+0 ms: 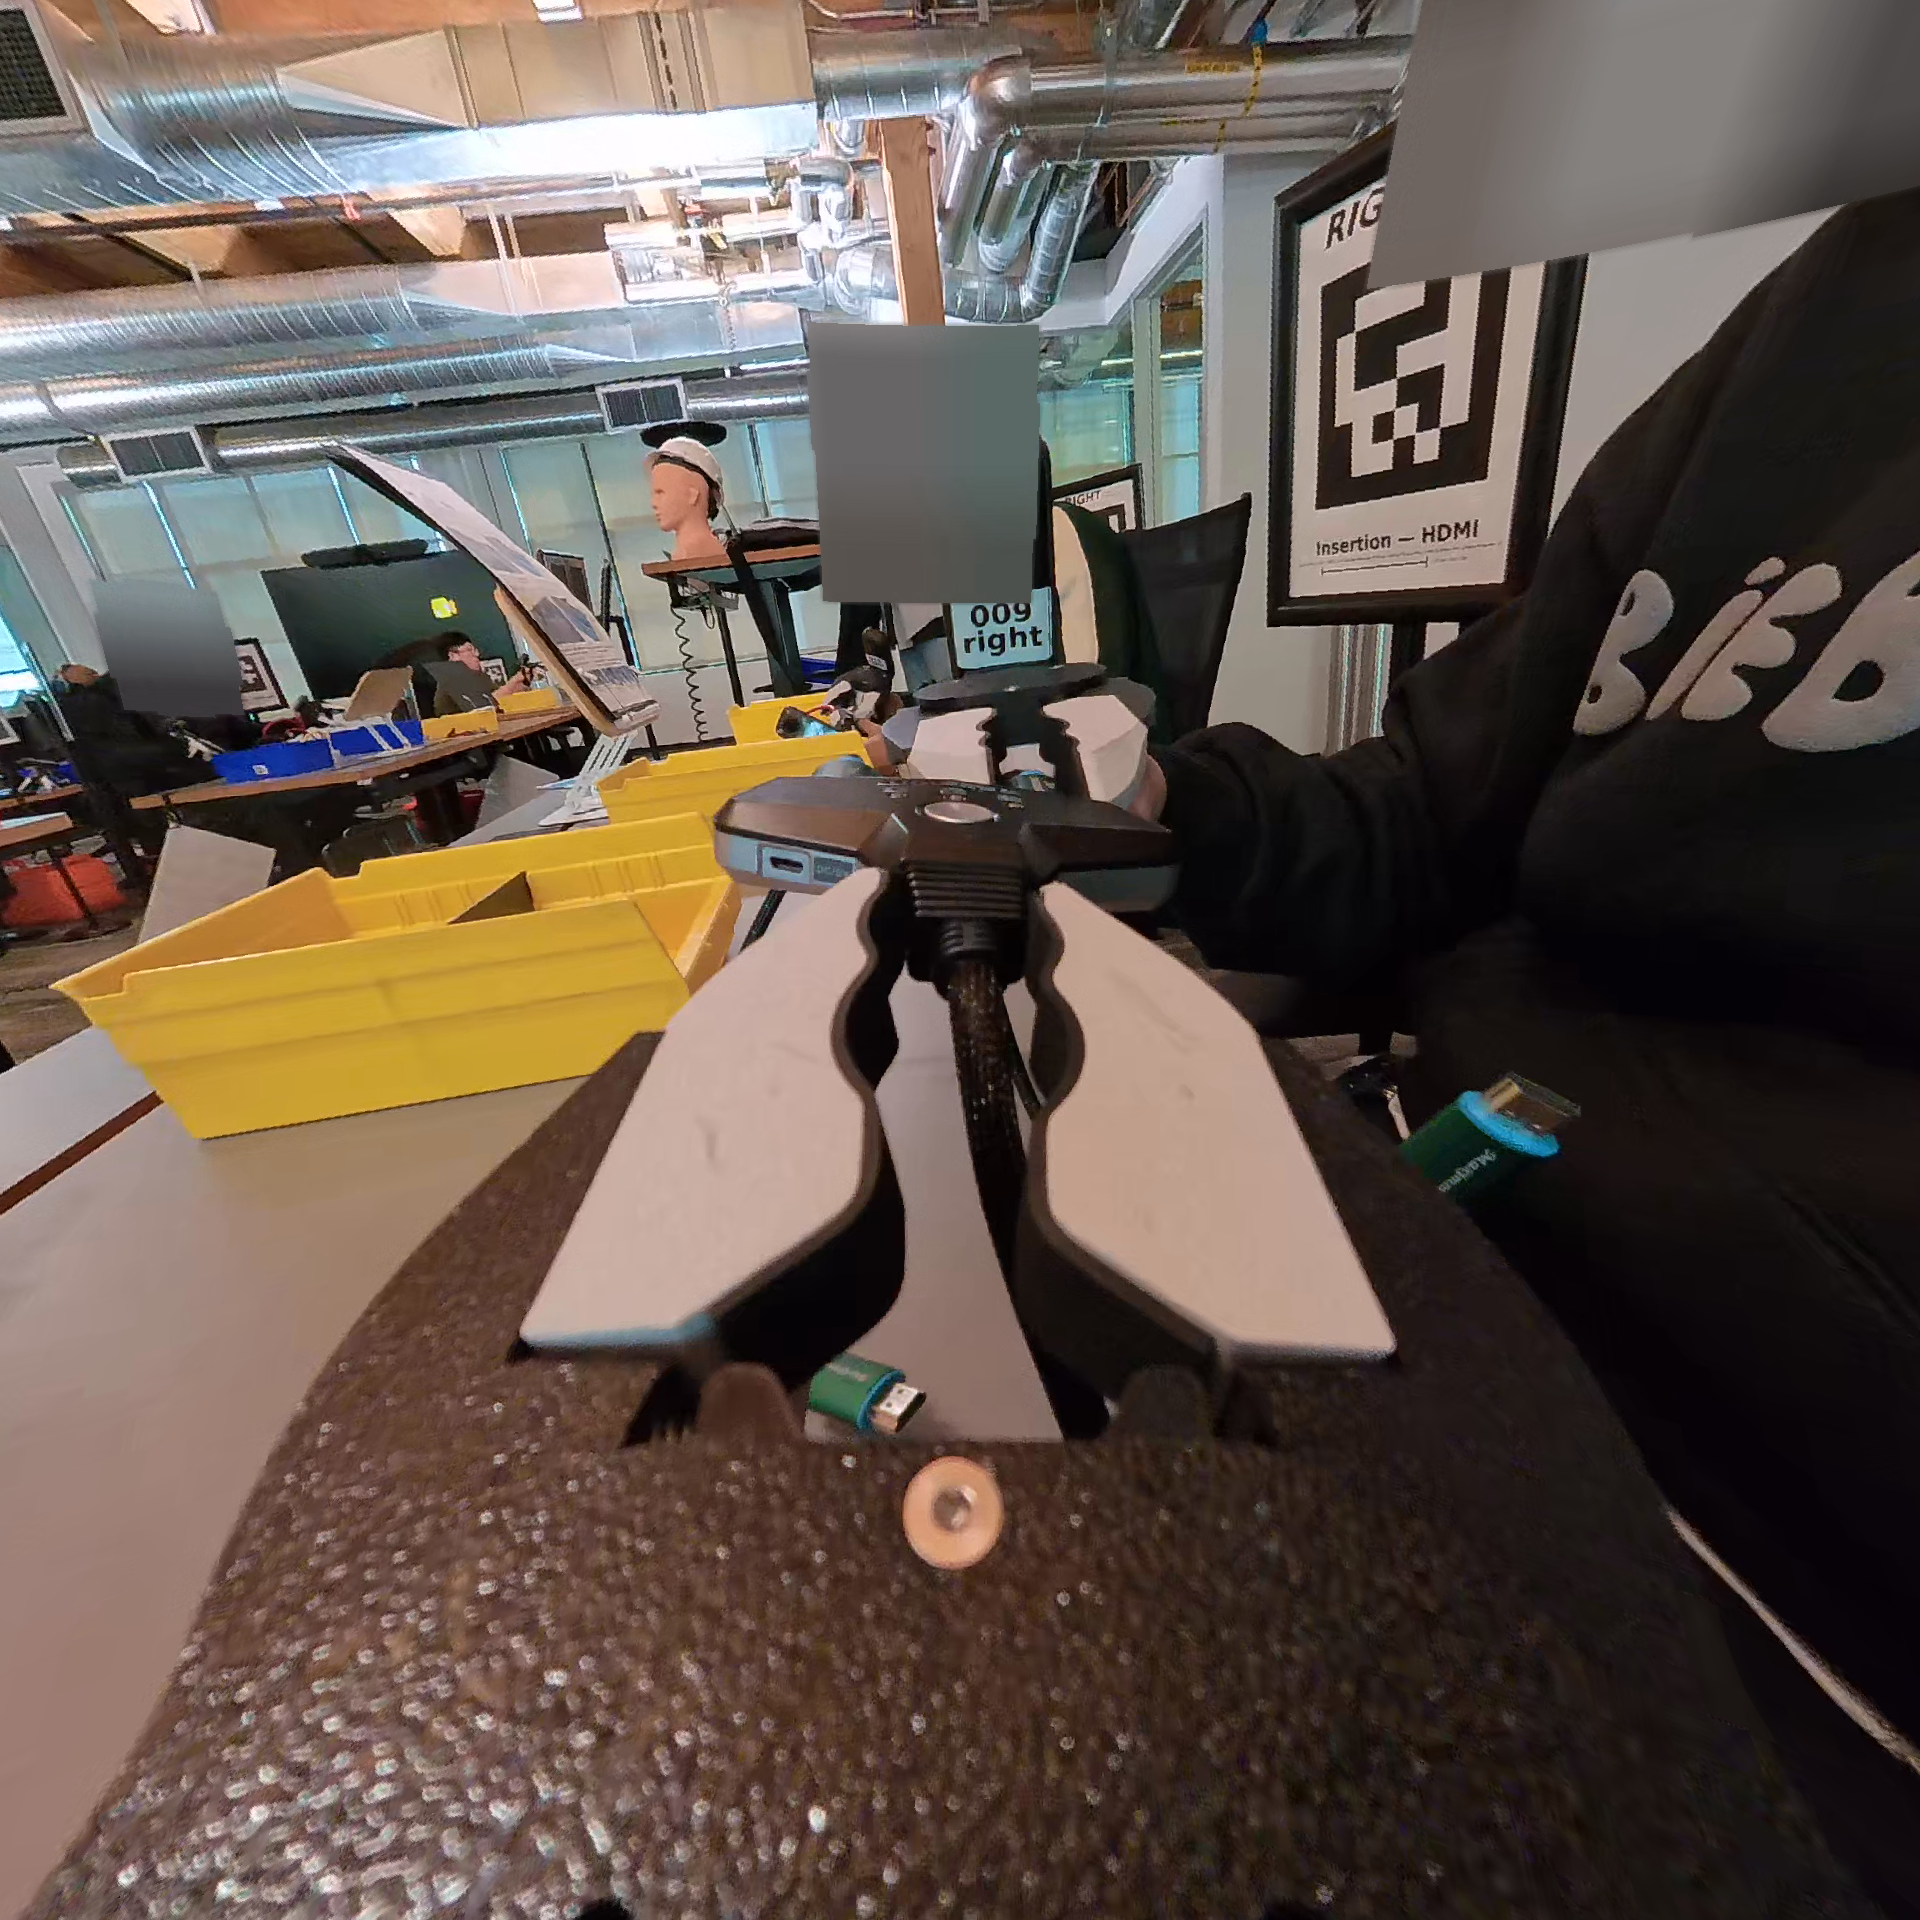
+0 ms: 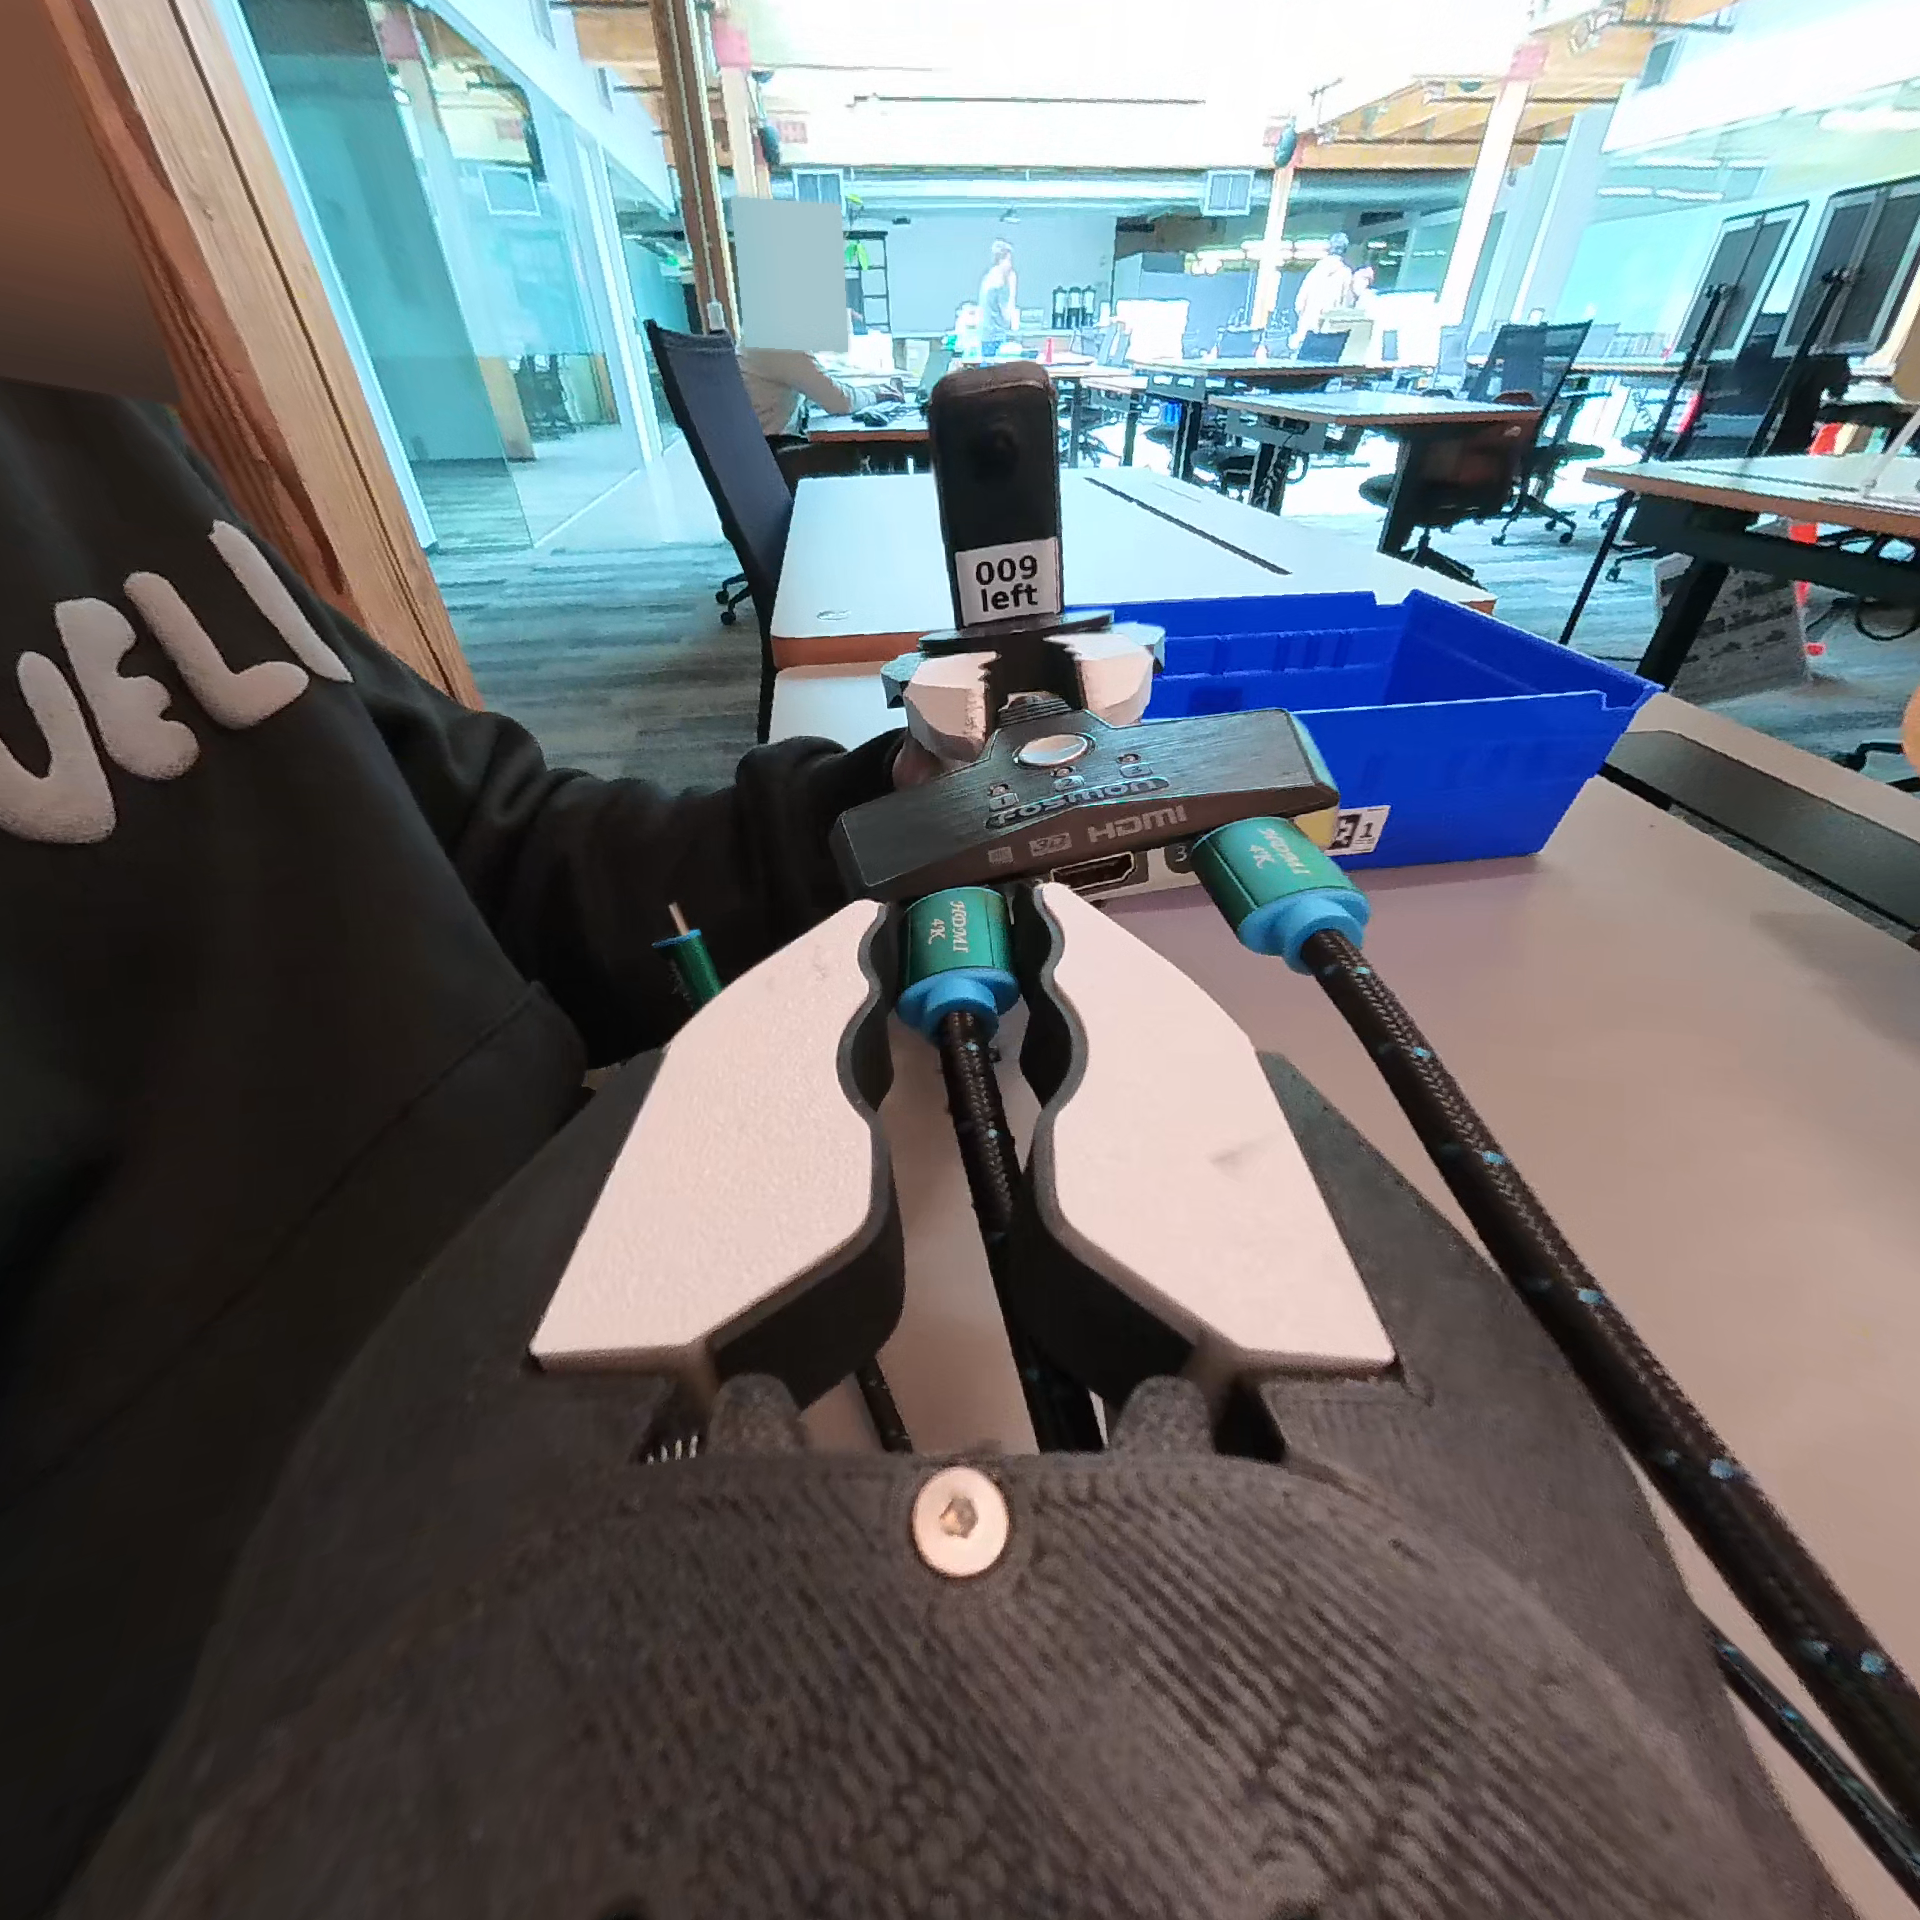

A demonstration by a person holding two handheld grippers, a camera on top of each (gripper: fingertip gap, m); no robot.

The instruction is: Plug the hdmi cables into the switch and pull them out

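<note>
Your left gripper [image 1: 961, 894] clamps the black ribbed plug [image 1: 961, 883] at the switch's [image 1: 940, 826] near edge. Straight across, your right gripper [image 2: 961, 914] pinches a green plug [image 2: 951, 940] seated in the switch's leftmost port; another green plug [image 2: 1262, 883] sits to its right. The switch lies crosswise between both grippers. The fingertips' contact is hidden beneath it.

One switch [image 2: 1081, 805] is held up between two hand-held grippers, left [image 1: 961, 883] and right [image 2: 956, 904]. It has two green-and-blue HDMI plugs in it, one [image 2: 951, 951] between the right fingers, one [image 2: 1273, 883] beside it. Two more such plugs are loose, one [image 1: 1486, 1138] against the sweater and one [image 1: 868, 1397] on the desk [image 1: 260, 1351]. At least three yellow bins [image 1: 395, 997] stand there, plus one blue bin [image 2: 1455, 717].
</note>
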